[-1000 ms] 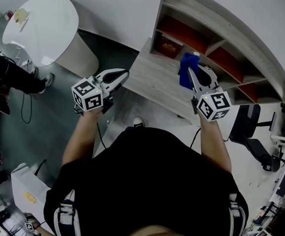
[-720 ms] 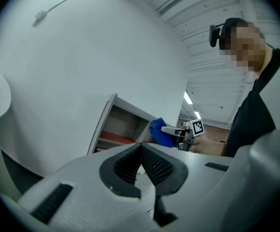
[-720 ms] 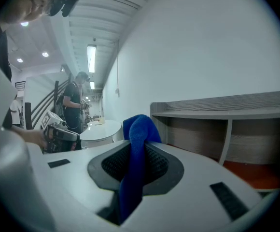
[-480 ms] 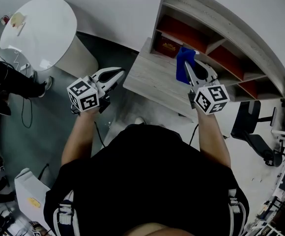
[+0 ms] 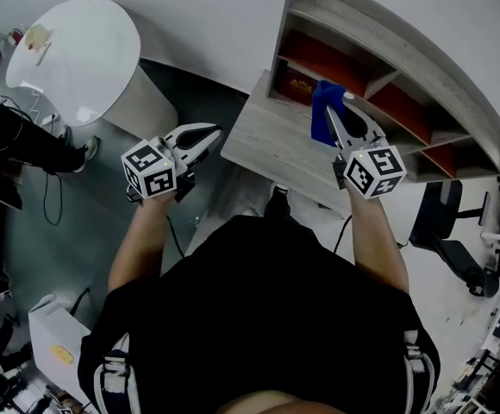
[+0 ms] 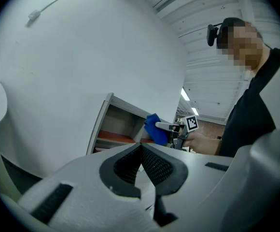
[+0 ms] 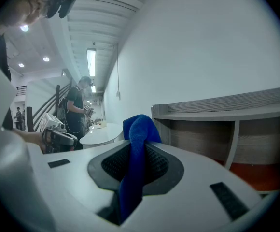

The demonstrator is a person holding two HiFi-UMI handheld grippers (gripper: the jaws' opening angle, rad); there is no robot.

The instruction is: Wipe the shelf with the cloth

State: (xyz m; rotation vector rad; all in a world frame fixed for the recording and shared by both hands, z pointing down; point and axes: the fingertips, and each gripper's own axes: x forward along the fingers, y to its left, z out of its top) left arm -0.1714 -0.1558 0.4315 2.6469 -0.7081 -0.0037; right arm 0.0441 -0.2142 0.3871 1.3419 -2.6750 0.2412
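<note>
head view: we hold the right gripper (image 5: pixel 334 121) out over the wooden desk top (image 5: pixel 267 141), jaws clamped on the blue cloth (image 5: pixel 321 110). the cloth bunches beyond the jaw tips, right at the front of the shelf (image 5: pixel 379 50), by its lower left cubby. we cannot tell whether it touches the wood. the left gripper (image 5: pixel 200 136) hangs off the desk's left edge, well apart from the cloth. a round white table (image 5: pixel 78 46) stands far left.

left gripper view: its jaws meet at the tips, nothing between them. past them we see the shelf's open left end, and the cloth held up in front of it.

right gripper view: the cloth runs as a folded band up between the ribbed pads and rises in a soft loop above them. the shelf's boards stand to the right, with a red floor in the cubby. a person (image 7: pixel 77 105) stands far off at left.

handling, as we judge it: the cloth looks light, limp and fuzzy, so it should drag and fold rather than slide flat. the hold near one end leaves a loose wad to press on the boards. a hold nearer the wad would give firmer pressure.
</note>
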